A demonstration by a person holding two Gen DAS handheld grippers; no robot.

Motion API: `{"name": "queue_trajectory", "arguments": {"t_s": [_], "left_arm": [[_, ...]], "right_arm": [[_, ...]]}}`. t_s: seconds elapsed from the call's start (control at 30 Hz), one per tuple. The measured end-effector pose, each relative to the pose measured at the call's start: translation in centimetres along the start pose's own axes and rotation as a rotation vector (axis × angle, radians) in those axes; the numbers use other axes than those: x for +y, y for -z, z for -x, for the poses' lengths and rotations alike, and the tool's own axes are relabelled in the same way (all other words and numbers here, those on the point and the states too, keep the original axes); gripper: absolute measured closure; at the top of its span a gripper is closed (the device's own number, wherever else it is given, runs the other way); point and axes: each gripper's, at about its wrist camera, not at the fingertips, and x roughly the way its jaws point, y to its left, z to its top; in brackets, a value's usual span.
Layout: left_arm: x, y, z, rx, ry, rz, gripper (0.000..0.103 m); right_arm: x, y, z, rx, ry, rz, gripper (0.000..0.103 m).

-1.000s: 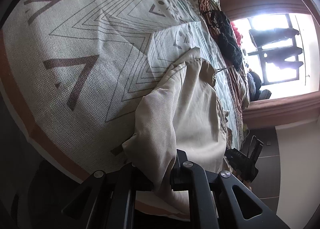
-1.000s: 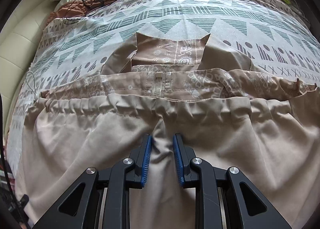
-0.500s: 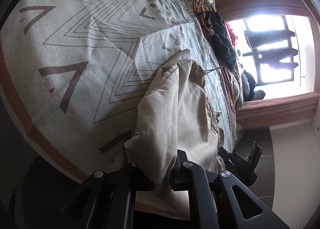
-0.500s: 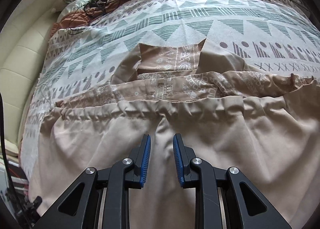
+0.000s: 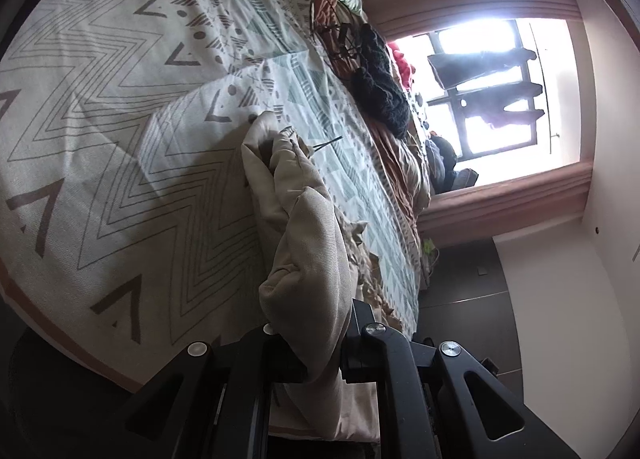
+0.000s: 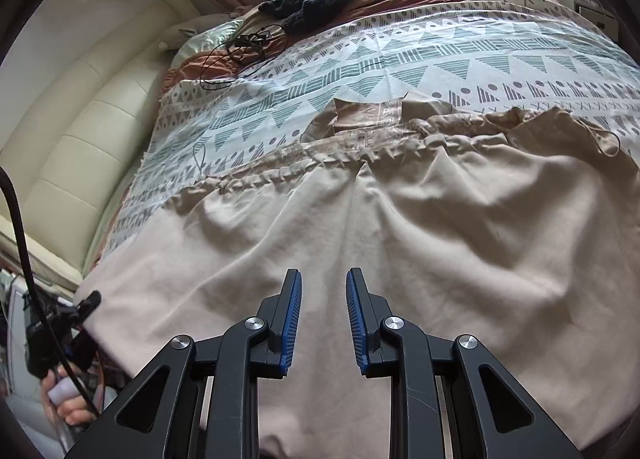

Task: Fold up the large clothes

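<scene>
Beige garment [image 5: 308,259] — pinched by left gripper [image 5: 310,339]

light: daylight from the window [image 5: 496,95], blown out white | shadows: soft, bed cover [image 5: 120,107] dimmer near the camera | blur: little | edges: strong fisheye bending, black corners in both views | focus: mostly sharp

hidden: left claw [image 5: 316,343] pads under beige garment [image 5: 308,259] | cut off: garment hem, bottom edge
</scene>
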Motion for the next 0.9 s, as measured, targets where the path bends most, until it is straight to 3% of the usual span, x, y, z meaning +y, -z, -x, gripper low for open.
{"name": "queue_trajectory", "arguments": {"t_s": [0.37, 0.63, 0.9], "left_arm": [[-4.7, 0.1, -1.0, -0.008, 0.022, -0.073, 0.093], [-7.1, 0.5, -1.5, -0.010, 0.027, -0.116, 0.093], [-10.5, 1.6, -2.8, 0.003, 0.064, -0.168, 0.094]], "right_arm": [[0.6, 6.9, 1.1, 0.039, 0.009, 0.045, 0.080], [0.5, 10.2, 0.5, 0.076, -0.049, 0.014, 0.080], [-0.5, 12.7, -2.6, 0.106, -0.025, -0.037, 0.083]]}}
